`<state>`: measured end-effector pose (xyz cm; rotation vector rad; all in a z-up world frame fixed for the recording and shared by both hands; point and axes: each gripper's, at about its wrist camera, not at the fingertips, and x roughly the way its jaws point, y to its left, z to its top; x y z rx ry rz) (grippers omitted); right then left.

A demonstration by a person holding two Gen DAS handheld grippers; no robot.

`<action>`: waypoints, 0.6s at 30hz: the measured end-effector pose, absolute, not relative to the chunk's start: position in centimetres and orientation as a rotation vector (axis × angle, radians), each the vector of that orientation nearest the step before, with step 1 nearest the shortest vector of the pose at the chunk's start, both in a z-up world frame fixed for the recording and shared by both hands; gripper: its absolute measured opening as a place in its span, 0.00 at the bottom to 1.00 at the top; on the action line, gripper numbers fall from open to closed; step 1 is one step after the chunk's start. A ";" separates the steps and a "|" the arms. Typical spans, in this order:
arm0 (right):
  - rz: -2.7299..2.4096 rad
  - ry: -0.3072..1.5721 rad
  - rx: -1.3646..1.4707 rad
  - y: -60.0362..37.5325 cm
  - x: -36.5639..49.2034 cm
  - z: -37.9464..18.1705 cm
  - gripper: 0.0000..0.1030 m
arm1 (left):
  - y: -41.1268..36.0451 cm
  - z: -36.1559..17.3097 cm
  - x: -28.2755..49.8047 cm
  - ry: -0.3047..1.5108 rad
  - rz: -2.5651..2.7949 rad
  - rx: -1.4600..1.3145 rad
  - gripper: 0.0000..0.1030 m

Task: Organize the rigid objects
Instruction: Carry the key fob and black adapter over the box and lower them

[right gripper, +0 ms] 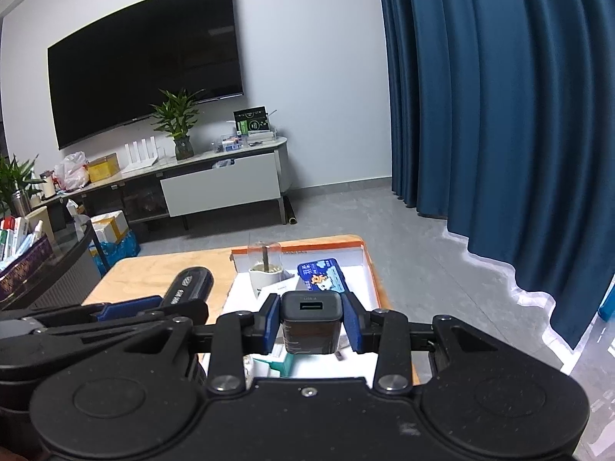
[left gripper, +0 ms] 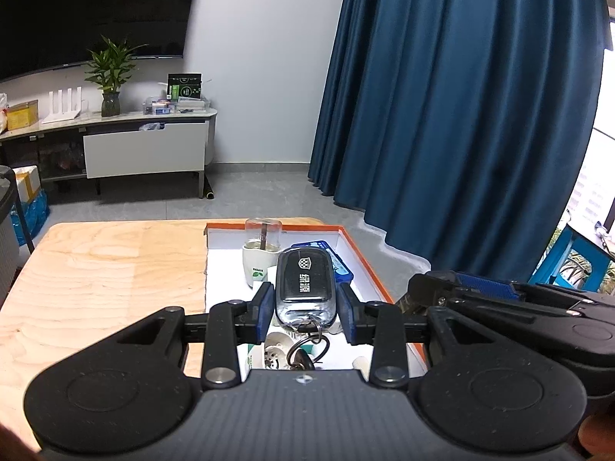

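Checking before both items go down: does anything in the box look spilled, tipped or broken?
Nothing stands out. The white cup stands upright in the orange-rimmed box, the blue tin lies flat, nothing spilled. Items under the grippers are too hidden to judge.

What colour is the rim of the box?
Orange rim, white inside; clearest in the left wrist view.

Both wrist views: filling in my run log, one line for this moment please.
left gripper: shut on key fob | right gripper: shut on USB charger | both above orange-rimmed tray
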<state>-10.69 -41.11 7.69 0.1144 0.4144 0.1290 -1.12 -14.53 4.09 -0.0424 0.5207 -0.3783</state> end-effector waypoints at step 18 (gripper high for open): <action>0.126 0.430 0.112 -41.5 -10.0 7.3 0.42 | -14.8 3.9 -1.8 0.539 -0.336 -0.013 0.35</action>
